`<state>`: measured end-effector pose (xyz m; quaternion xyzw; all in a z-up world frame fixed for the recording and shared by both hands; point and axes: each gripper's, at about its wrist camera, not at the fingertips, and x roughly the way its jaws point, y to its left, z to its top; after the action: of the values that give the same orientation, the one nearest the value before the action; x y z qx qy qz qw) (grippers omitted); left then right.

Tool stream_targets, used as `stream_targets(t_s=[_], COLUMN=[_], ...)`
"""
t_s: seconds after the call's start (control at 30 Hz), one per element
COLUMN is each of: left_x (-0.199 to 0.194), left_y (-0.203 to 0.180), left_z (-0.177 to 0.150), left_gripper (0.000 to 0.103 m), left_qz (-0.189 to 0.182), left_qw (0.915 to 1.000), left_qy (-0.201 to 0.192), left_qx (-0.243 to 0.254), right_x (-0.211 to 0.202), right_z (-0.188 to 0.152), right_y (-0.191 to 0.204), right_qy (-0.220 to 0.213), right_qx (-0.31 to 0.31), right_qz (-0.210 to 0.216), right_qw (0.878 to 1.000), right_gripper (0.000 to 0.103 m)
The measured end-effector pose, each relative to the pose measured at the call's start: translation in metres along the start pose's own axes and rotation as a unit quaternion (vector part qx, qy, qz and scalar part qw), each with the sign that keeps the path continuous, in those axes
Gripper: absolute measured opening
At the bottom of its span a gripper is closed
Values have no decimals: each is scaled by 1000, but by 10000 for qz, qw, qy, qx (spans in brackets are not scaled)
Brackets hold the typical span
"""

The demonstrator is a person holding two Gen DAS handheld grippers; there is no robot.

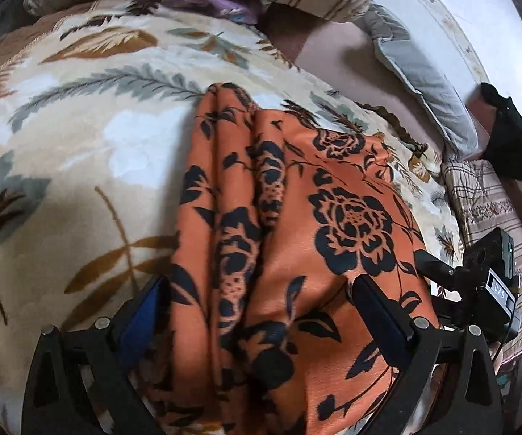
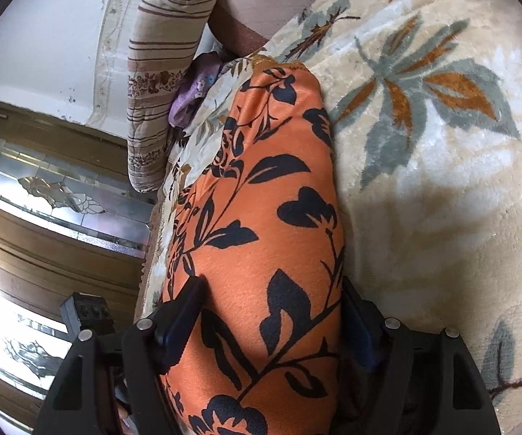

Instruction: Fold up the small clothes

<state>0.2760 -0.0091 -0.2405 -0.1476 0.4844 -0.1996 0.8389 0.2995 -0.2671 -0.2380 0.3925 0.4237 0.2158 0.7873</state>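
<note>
The orange cloth [image 1: 297, 235] lies on the leaf-print blanket [image 1: 79, 137] that covers the bed. It is already folded into a long band. In the left wrist view it fills the middle of the picture and runs from 6 o'clock up to about 12 o'clock, leaning a little to 11. In the right wrist view the cloth [image 2: 261, 217] also runs along this line, from 6 to 12 o'clock. So its long axis goes away from both grippers, and the far short end points toward the striped pillow [image 2: 166, 72].

The left gripper [image 1: 261, 311] stands wide apart, with one finger at each side of the cloth. The pads do not press it. The right gripper [image 2: 271, 311] is also spread wide. Its fingers are at both long edges of the band, and I see no pinch on the fabric.

I judge that the near end must be taken and carried toward the far end. To do this well, each gripper should go lower and close on all layers at the near edge. Both should lift together and keep the edges parallel, so that the ridges at the left side of the band do not slide open.
</note>
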Motion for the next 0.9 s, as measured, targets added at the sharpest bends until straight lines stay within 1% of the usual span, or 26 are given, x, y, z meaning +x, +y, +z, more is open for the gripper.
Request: stream_targets(t_s=[0.03,0.07,0.1,0.17,0.27,0.33,0.43,0.53,0.57,0.6,0.63,0.67,0.73,0.8,0.87,0.9], left_x=[1,3,2,3,-1,-4,-7,-8,-6,-3,0,4,5,4,2,0], left_y=[-3,-5,-8,-8,-5,-4,-3,0,1,3,4,5,3,1,0,-1], left_z=[-1,-1,-2,-2,-1,-2,-2,-1,-1,-2,-2,-2,-3,-5,-5,-5], left_gripper=[86,83,78,67,58,56,50,49,55,58,68,72,72,70,58,56], left_qz=[-70,-3,69,81,53,79,67,27,19,-3,-9,-28,-11,-11,19,13], left_qw=[10000,10000,9999,9999,9997,9996,9993,9994,9995,9997,9997,9998,9999,9999,9998,9996], left_qy=[1,7,-43,-109,-218,-258,-343,-335,-295,-226,-166,-81,-93,-144,-220,-273], left_qx=[42,77,128,101,72,120,100,-13,-63,-128,-160,-173,-120,-71,-35,-18], right_x=[1,1,1,2,3,3,3,2,3,3,3,4,5,7,8,8], right_z=[0,-1,-2,-3,-5,-6,-7,-8,-7,-6,-6,-5,-4,-5,-7,-7], right_y=[2,3,3,5,10,12,18,25,24,22,19,16,11,13,17,17], right_qy=[-14,-29,-38,-73,-137,-184,-267,-344,-331,-318,-299,-264,-245,-298,-338,-359], right_qx=[-59,-120,-158,-246,-397,-463,-559,-721,-686,-638,-550,-454,-253,-350,-542,-556], right_qz=[-20,-44,-65,-127,-250,-316,-410,-505,-504,-491,-455,-396,-279,-281,-362,-364], right_qw=[10000,9999,9998,9996,9988,9983,9972,9955,9958,9962,9970,9978,9990,9985,9973,9971], right_gripper=[76,76,75,73,68,66,63,62,62,62,63,66,74,76,76,74])
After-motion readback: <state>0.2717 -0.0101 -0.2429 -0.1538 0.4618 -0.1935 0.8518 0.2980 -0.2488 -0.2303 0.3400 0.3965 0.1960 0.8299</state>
